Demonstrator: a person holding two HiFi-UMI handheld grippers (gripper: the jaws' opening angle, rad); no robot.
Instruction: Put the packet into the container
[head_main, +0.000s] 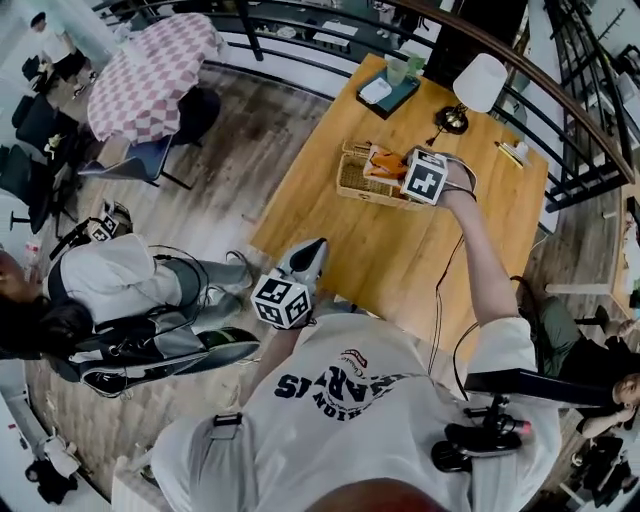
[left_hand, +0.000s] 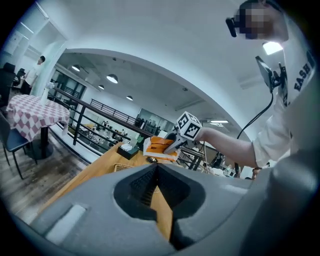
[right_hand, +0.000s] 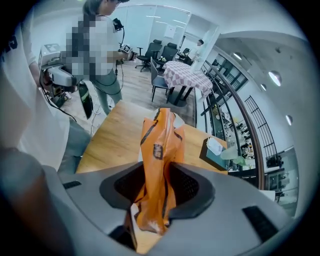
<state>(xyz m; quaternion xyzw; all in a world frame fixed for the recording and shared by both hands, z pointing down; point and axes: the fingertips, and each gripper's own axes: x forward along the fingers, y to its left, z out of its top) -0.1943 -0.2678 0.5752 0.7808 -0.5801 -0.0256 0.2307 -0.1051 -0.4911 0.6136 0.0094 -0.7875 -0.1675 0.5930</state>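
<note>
Packet (right_hand: 159, 165) is hanging clamped in right gripper's (head_main: 398, 168) fingers (right_hand: 192, 186) above the far basket (head_main: 352, 182) for dropping; left gripper's (left_hand: 156, 172) fingers (left_hand: 142, 189) are sitting together.

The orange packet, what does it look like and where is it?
The orange packet is crinkly, shiny plastic with dark lines and a small dark mark, white at one end. It is squeezed between the right gripper's jaws, touching only them, held in the air over the wicker basket on the wooden table.
</note>
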